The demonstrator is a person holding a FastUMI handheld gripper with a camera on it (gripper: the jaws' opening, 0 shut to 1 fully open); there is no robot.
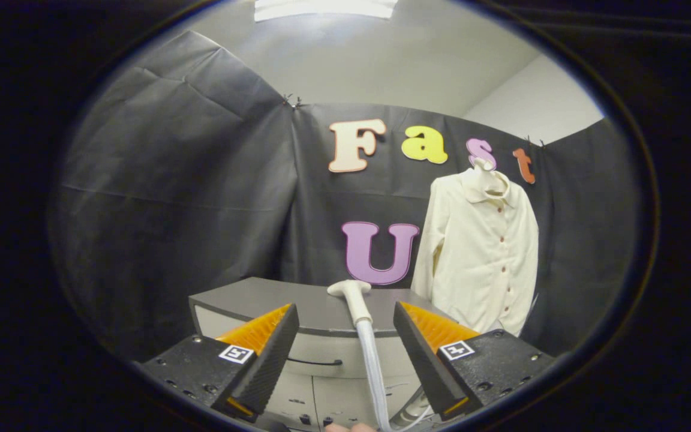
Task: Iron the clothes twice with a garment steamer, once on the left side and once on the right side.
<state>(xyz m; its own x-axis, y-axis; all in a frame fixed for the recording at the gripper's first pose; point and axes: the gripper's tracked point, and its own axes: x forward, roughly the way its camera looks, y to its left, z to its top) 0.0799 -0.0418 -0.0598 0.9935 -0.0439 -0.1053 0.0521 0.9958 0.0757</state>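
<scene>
Tongs [345,336] spread wide, gripping nothing, aimed at the steamer head [350,289] standing upright between the two fingers [273,354] and a little beyond them, in front of the counter [261,300]. Head and neck look like rigid pale plastic: probably light, smooth, possibly a bit slippery under the pads. Best taken hold of, by the look of it, on the straight neck just under the flared head, where the section seems even and narrow enough for the tongs to close across. Below that, a translucent ribbed hose [372,372] running down: soft, flexible, likely to drag and tug sideways as the head moves, so a firm hold seems wise. Shirt [480,246] hanging on the booth wall beyond the right finger, cream, buttoned, long-sleeved; thin limp cloth, apt to swing or bunch under pressure.

Hard to make out: steam face of the head turned away; base unit and lower hose cut off beneath the fingers; shirt hem partly hidden behind the right finger; hanger barely discernible at the collar; something small and pale at the foot of the hose, unidentifiable.
</scene>
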